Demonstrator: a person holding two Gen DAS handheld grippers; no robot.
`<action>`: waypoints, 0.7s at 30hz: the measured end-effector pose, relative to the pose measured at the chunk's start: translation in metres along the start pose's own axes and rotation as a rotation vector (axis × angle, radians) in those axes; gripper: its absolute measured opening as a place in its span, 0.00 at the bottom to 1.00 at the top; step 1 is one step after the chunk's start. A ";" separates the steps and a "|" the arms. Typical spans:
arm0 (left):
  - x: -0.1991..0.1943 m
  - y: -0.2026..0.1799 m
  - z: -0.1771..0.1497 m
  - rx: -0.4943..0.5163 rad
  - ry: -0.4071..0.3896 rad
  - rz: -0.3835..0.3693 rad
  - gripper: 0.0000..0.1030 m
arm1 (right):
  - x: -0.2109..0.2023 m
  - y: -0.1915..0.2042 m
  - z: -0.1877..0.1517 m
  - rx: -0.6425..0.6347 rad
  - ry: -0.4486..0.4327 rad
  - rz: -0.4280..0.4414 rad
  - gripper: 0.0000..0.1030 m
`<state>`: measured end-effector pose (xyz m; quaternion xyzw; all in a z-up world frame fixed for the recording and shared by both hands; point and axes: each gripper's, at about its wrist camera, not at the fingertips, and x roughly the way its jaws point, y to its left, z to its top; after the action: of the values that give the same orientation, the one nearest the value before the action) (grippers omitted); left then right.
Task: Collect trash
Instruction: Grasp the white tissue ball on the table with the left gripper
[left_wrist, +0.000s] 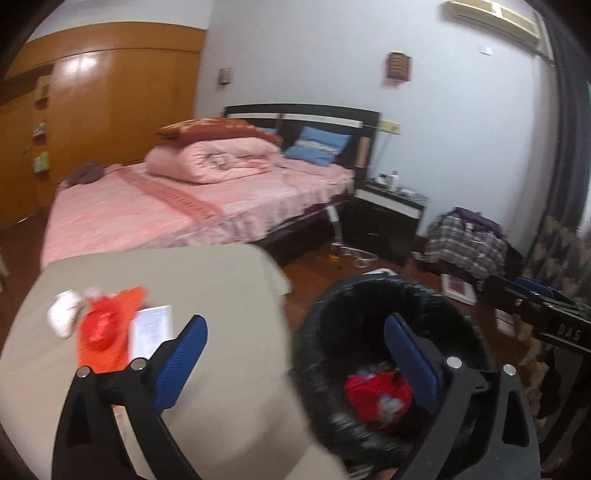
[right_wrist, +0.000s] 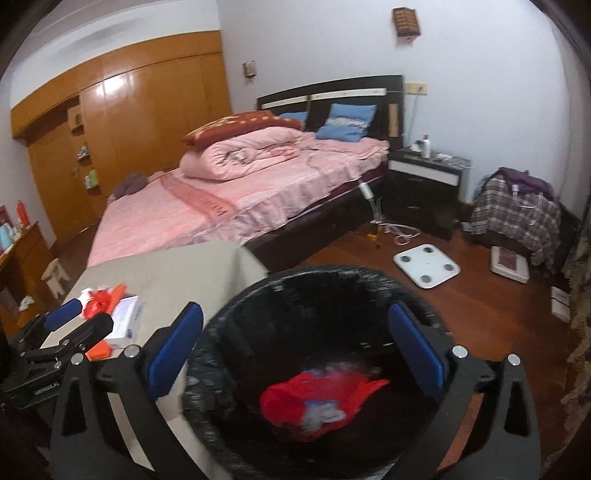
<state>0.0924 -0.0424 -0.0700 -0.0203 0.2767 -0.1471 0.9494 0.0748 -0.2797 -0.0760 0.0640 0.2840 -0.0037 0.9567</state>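
Trash bin (right_wrist: 314, 369) blurred, red wrapper (right_wrist: 317, 402) lying inside | right hand-held gripper (right_wrist: 295, 343) spread, empty | left hand-held gripper (left_wrist: 295, 347) spread, empty | counter (left_wrist: 207, 295) scraps smeared, hard to identify

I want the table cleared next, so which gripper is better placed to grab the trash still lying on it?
Left. The left gripper is open, one finger over the table near the red wrapper. The right gripper is open over the bin.
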 end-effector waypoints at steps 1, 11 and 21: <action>-0.004 0.010 -0.003 -0.013 0.001 0.027 0.92 | 0.002 0.008 -0.001 -0.007 0.005 0.019 0.95; -0.039 0.098 -0.040 -0.100 0.012 0.282 0.92 | 0.019 0.104 -0.014 -0.110 0.017 0.230 0.95; -0.050 0.151 -0.076 -0.175 0.060 0.390 0.92 | 0.037 0.168 -0.029 -0.186 0.041 0.351 0.95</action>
<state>0.0520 0.1200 -0.1263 -0.0445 0.3151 0.0633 0.9459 0.0979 -0.1081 -0.0998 0.0239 0.2872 0.1907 0.9384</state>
